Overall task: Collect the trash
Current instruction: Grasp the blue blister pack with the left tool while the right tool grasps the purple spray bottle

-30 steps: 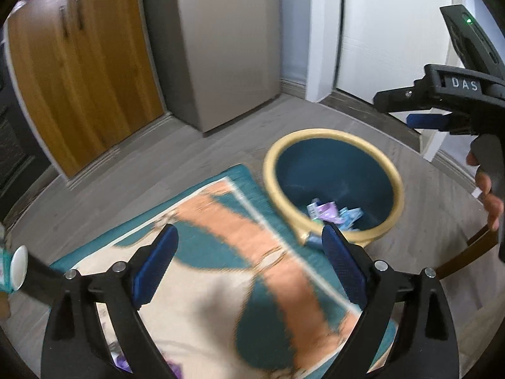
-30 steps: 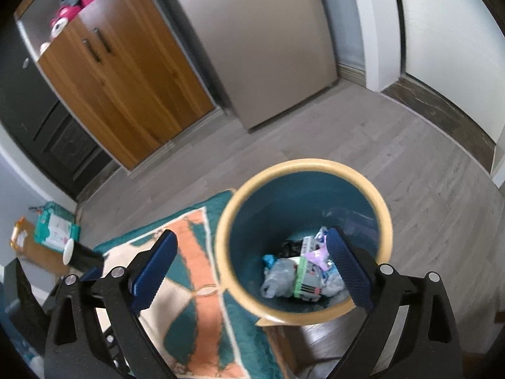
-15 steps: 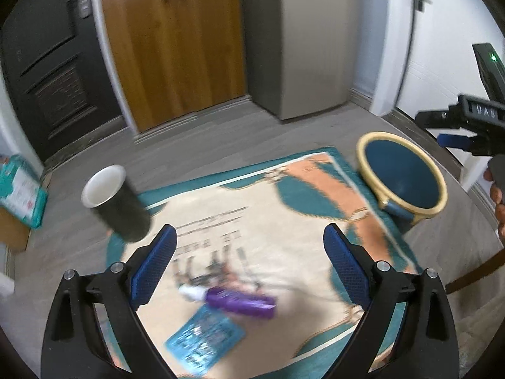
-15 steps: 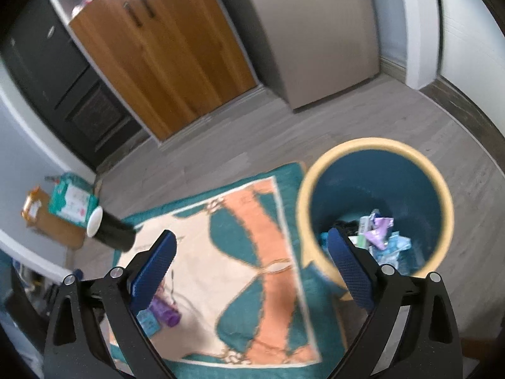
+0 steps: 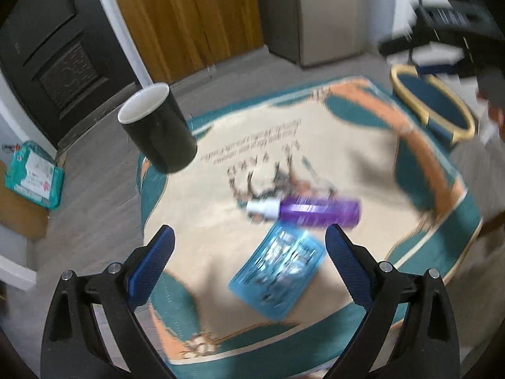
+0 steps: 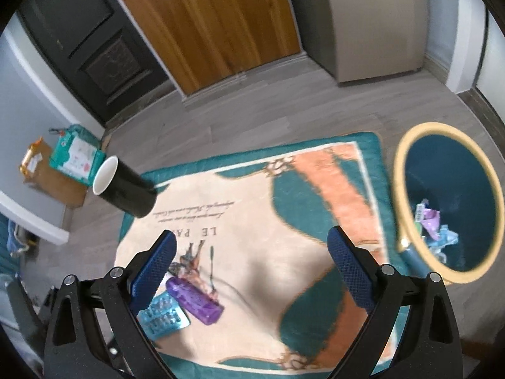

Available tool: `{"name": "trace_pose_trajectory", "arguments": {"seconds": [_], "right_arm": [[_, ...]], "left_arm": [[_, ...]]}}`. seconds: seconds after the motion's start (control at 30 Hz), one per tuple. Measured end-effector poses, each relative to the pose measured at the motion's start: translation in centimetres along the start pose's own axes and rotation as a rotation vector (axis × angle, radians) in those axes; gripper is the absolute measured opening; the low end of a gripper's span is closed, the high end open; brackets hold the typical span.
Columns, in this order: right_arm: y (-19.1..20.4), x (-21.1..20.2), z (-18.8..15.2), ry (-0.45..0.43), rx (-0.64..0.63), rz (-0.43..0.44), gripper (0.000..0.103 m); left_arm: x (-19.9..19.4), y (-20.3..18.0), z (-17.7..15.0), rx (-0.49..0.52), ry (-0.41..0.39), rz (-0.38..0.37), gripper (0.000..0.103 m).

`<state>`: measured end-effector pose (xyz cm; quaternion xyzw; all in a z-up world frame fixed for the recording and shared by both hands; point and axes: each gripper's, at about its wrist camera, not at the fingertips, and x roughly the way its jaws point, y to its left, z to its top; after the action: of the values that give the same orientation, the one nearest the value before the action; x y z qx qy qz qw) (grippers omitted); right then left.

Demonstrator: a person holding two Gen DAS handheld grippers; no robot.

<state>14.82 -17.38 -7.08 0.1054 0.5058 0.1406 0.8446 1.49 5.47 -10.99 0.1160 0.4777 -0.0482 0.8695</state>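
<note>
On rug (image 6: pixel 252 237): lettering "LE PA…" legible; both hand-held grippers (image 5: pixel 249 249) (image 6: pixel 251 251) spread wide, empty.

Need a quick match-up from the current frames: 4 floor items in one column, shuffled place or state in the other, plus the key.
Column 1
1. purple bottle
2. blue packet
3. black cup
4. bin

Column 2
A. off the rug's corner, trash already inside
B. lying on its side mid-rug, white cap on
C. at the rug's edge, white inside
D. flat on the rug, touching the bottle

Pairs: 1-B, 2-D, 3-C, 4-A
</note>
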Motion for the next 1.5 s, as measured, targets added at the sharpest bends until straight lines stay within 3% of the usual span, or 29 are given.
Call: {"name": "trace_pose_trajectory", "arguments": {"seconds": [0.2,0.5,0.63,0.77,0.87,1.0,1.17,1.37,1.5], "right_arm": [[1.4,2.1,0.2,0.028,-0.033,-0.020,0.096],[2.7,4.8,-0.2,0.084,-0.141,-0.061,0.096],[3.8,6.5,-1.1,0.140,-0.230,-0.062,0.095],[4.4,7.5,-1.6,0.176,-0.253,-0.032,0.095],[5.0,7.8,-1.9,0.185,-0.272,-0.018,0.095],[5.9,8.1,-2.4,0.200,-0.311,-0.001,0.094],[7.6,8.5,-3.9,0.235,-0.438,0.024,0.078],[9.6,9.6,-6.7,0.295,-0.591,0.077,0.053],[10.8,10.8,-8.6,0.349,-0.668,0.115,0.051]], "left_arm": [[2.8,0.6,-0.9,-0.005,0.073,-0.090,0.094],[7.7,-2.1,-2.2,0.099,0.220,-0.226,0.094],[8.8,-1.9,-2.7,0.093,0.262,-0.240,0.093],[8.4,-1.1,-2.6,0.071,0.254,-0.241,0.072],[8.2,-0.2,-2.8,0.031,0.261,-0.260,0.070],[7.9,0.9,-3.0,0.005,0.270,-0.209,0.069],[5.9,4.6,-1.8,-0.145,0.181,-0.153,0.069],[4.9,5.4,-1.1,-0.147,0.146,-0.122,0.069],[5.1,6.4,-1.2,-0.160,0.152,-0.116,0.069]]}}
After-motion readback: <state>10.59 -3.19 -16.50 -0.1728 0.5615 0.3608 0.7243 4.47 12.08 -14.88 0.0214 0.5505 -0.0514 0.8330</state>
